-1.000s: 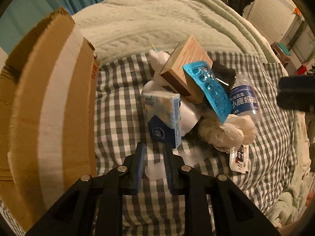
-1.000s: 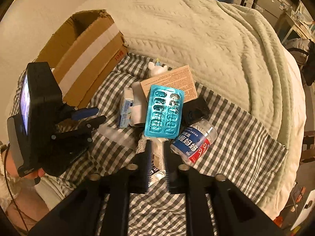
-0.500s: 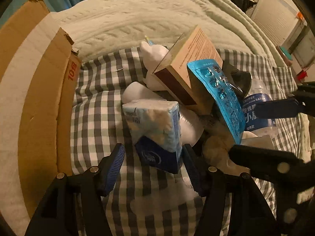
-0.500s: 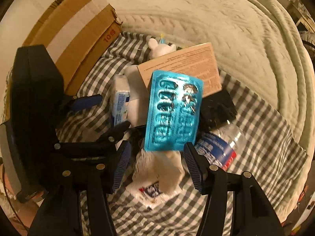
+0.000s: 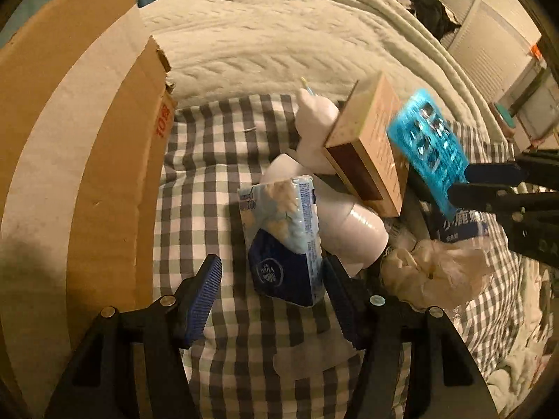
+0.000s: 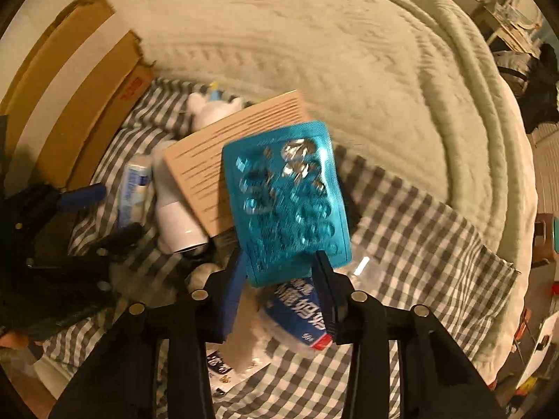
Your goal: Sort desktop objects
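Beneath blister pack, bottle label

We list: carton left of cloth; tissue pack against bottle; box atop bottle; blister pack right of box; blanket behind.

Glossy foil blister pack, matt cardboard box

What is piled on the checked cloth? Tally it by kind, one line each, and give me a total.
Bottles: 2, white bottle, water bottle
Tissue pack: 1
Tan box: 1
Blister pack: 1
Plush toy: 1
Crumpled bag: 1
Sachet: 1
Total: 8
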`<state>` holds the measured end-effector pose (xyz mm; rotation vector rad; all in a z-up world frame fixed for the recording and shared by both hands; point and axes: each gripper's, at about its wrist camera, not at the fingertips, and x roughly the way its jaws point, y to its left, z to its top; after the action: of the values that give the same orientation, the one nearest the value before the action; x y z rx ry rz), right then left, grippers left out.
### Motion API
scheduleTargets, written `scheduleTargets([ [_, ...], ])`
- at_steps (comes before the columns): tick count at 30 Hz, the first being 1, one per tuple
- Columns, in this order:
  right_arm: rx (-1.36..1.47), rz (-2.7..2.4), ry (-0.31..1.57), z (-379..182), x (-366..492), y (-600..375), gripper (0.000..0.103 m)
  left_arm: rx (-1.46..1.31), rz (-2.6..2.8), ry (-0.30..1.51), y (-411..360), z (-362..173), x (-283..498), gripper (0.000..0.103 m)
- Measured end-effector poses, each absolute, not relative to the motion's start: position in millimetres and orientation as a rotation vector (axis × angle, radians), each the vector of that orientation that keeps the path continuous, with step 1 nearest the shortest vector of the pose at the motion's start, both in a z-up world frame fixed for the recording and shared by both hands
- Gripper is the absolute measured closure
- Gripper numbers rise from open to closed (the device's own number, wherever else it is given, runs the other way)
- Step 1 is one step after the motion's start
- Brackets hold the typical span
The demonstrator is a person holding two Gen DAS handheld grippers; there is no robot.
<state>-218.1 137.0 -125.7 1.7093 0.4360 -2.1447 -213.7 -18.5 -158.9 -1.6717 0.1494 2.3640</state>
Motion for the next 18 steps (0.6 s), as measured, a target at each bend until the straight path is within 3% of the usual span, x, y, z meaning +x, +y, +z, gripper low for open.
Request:
scheduleTargets([
  [4,1.722,-2.144,0.412,-125,-222,139,0.072,-1.686,2.36,0.178,-15,-161,-212,0.04],
  [5,1.715,-2.147,0.394,-124,-220,140,0.065,-1.692,2.359,0.185,-11,-163,-212,0.04],
  [6,1.716,-2.138,0.385,-124,-219,139,0.047,-1.7,2.357,0.186,-10,-165,-213,0.039],
  [8,1.698,-2.153,0.393,-121,-217,137,0.034,-1.725,2.354,0.171,-9,-168,-217,0.037],
  [15,1.675,-2.191,0.348,-121,-226,134,0.03,-1.811,2.324,0.187,-4,-185,-223,0.033],
  [18,1.653,-2.16,0.401,-125,-228,131,0.022,-1.826,2.317,0.211,1,-193,-223,0.028],
])
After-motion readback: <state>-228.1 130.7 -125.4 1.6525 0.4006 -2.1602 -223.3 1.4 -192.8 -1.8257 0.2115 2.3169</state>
